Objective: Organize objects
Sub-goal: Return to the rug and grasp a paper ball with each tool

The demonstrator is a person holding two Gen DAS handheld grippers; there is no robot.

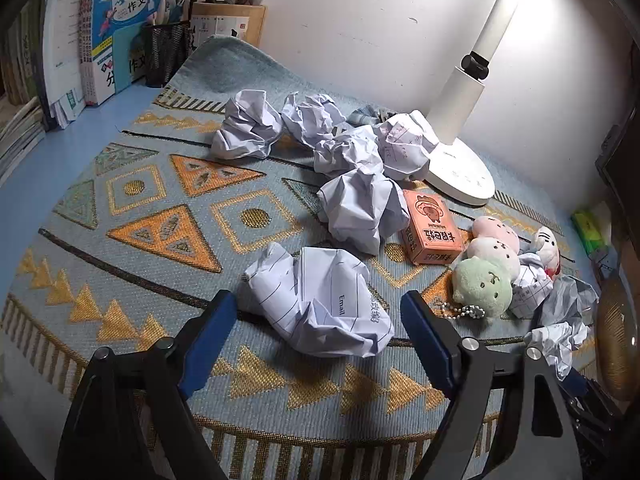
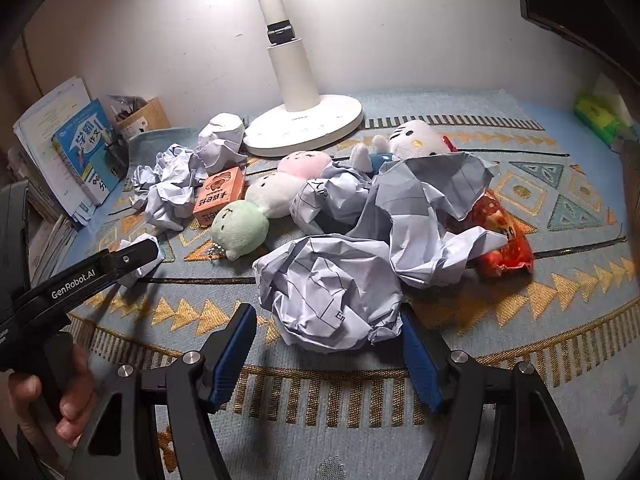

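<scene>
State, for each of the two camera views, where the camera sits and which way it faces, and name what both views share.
Left wrist: sits behind the open left gripper, facing a crumpled paper ball on the patterned mat; only its fingers show.
Right wrist: sits behind the open right gripper, facing another paper ball; the left gripper and the hand holding it show.
Shared: lamp, orange box, green plush.

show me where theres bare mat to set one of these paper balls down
Free: the patterned mat left of the crumpled paper pile, toward the books. Crowded: from the lamp base past the orange box to the plush toys.
</scene>
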